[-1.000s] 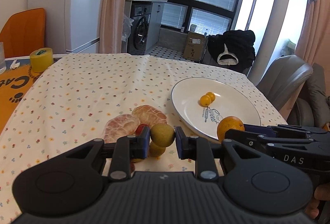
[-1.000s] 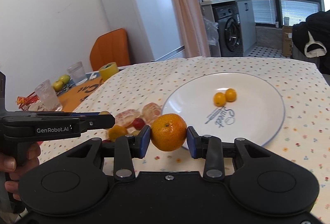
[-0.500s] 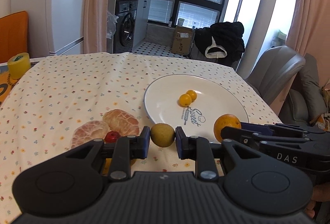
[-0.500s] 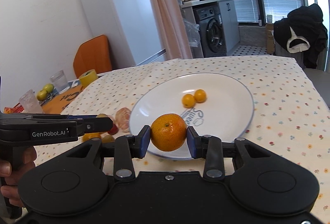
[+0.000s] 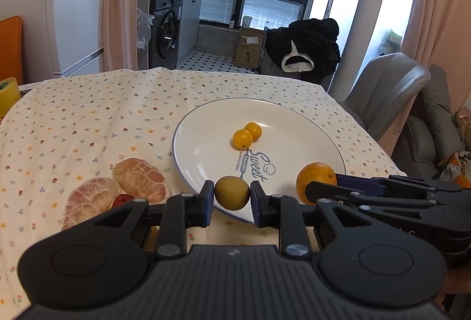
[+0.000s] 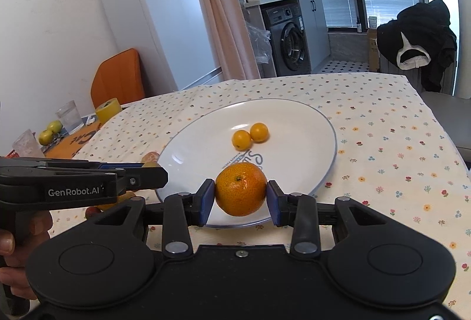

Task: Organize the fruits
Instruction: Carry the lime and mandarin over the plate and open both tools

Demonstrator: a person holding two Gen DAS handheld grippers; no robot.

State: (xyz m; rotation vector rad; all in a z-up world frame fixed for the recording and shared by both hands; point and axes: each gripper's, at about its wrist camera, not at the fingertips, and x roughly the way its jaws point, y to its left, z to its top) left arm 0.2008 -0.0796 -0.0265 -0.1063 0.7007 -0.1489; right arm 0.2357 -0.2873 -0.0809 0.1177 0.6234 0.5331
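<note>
My left gripper (image 5: 232,193) is shut on a small olive-brown round fruit (image 5: 232,192), held over the near rim of the white plate (image 5: 206,125). My right gripper (image 6: 240,194) is shut on an orange mandarin (image 6: 240,192), also above the plate's (image 6: 294,114) near edge; the same mandarin (image 5: 315,180) shows at the right of the left wrist view. Two small yellow-orange fruits (image 5: 246,135) (image 6: 250,135) lie together at the plate's middle. Two peeled pomelo pieces (image 5: 117,187) and a red fruit (image 5: 122,199) rest on the cloth left of the plate.
A flowered tablecloth (image 5: 88,114) covers the table. A yellow tape roll (image 6: 108,111), glasses (image 6: 69,117) and green fruits (image 6: 50,133) sit at the far left. A grey chair (image 5: 388,90) stands right of the table, with dark clothing (image 5: 309,40) behind it.
Both grippers have moved toward the plate with their fruits. The left one swung right, away from the pomelo pieces; the mandarin now hangs over the plate's near rim.
</note>
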